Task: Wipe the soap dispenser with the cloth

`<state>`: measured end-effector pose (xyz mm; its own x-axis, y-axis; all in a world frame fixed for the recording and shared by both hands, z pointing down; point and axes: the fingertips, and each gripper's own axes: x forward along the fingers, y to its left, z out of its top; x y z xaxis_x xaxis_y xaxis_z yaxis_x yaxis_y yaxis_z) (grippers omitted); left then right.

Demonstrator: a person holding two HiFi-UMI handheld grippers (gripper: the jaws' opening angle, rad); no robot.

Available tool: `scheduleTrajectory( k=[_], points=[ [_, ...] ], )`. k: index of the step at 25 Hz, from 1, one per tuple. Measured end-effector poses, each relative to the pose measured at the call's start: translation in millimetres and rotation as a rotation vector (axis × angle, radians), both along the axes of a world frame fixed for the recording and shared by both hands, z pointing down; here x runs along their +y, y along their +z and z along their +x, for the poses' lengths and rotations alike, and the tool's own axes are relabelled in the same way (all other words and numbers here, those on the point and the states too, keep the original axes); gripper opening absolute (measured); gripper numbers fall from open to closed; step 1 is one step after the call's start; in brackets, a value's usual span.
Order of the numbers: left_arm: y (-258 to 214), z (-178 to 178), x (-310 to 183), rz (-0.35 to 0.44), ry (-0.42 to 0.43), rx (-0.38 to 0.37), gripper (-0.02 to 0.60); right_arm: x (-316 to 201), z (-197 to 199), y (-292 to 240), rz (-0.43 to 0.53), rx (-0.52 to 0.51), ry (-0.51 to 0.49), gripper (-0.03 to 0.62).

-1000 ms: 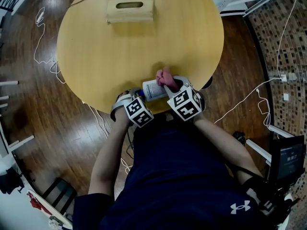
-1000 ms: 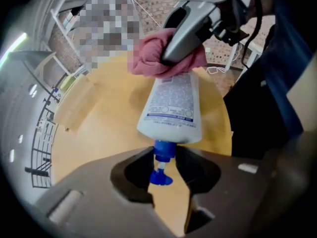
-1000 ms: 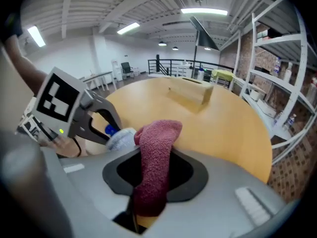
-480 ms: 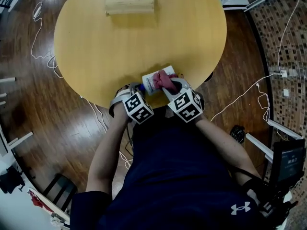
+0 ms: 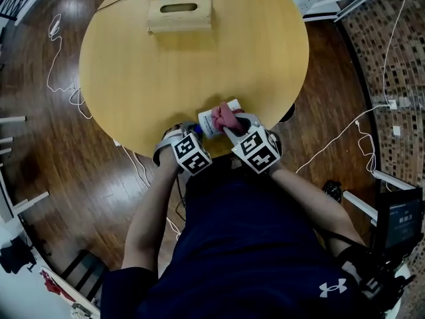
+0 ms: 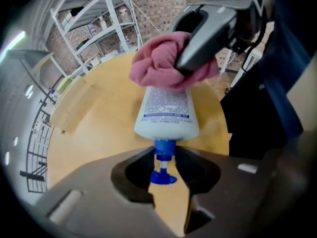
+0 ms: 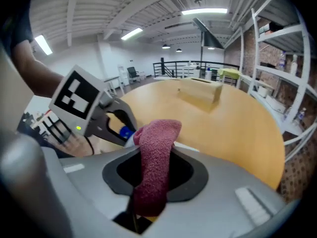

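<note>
My left tongs (image 6: 165, 166) pinch the soap dispenser (image 6: 167, 108) by its blue pump neck. The white bottle is tipped on its side over the round worktop (image 5: 166, 72), close to the edge nearest me, with its base pointing away. My right tongs (image 7: 151, 165) are clamped on the red cloth (image 7: 156, 138). The cloth bunches out past the tips and sits on the far end of the bottle, covering its base. A wooden box (image 5: 179, 13) stands well apart at the worktop's far side.
</note>
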<state>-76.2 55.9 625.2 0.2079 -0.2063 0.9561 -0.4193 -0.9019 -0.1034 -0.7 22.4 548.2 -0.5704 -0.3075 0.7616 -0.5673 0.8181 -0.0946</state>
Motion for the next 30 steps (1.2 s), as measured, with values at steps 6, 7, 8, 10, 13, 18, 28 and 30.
scheduleTrajectory(
  k=[6,7,8,10,13,18,28,30],
  points=[
    [-10,1,-1,0.07,0.1,-0.003,0.132,56,-46,14,-0.098,-0.046,-0.177,0.103],
    [-10,0,0,0.084,0.123,-0.016,0.132,54,-45,14,-0.101,-0.055,-0.164,0.103],
    [-10,-2,0,0.092,0.134,-0.026,0.133,50,-42,13,-0.101,-0.062,-0.146,0.101],
    [-10,-5,-2,0.093,0.128,-0.034,0.133,41,-33,13,-0.097,-0.062,-0.106,0.101],
    [-9,-6,-2,0.08,0.117,-0.023,0.133,29,-6,18,-0.107,-0.056,-0.034,0.101],
    [0,-10,1,0.052,0.117,-0.015,0.135,14,41,37,-0.126,-0.033,0.08,0.103],
    [-43,-24,-9,0.021,-0.209,0.153,0.167,-19,53,12,-0.117,-0.087,0.127,0.103],
    [-54,-11,-21,-0.029,-0.33,0.365,0.205,-27,48,16,-0.132,-0.107,0.122,0.103]
  ],
)
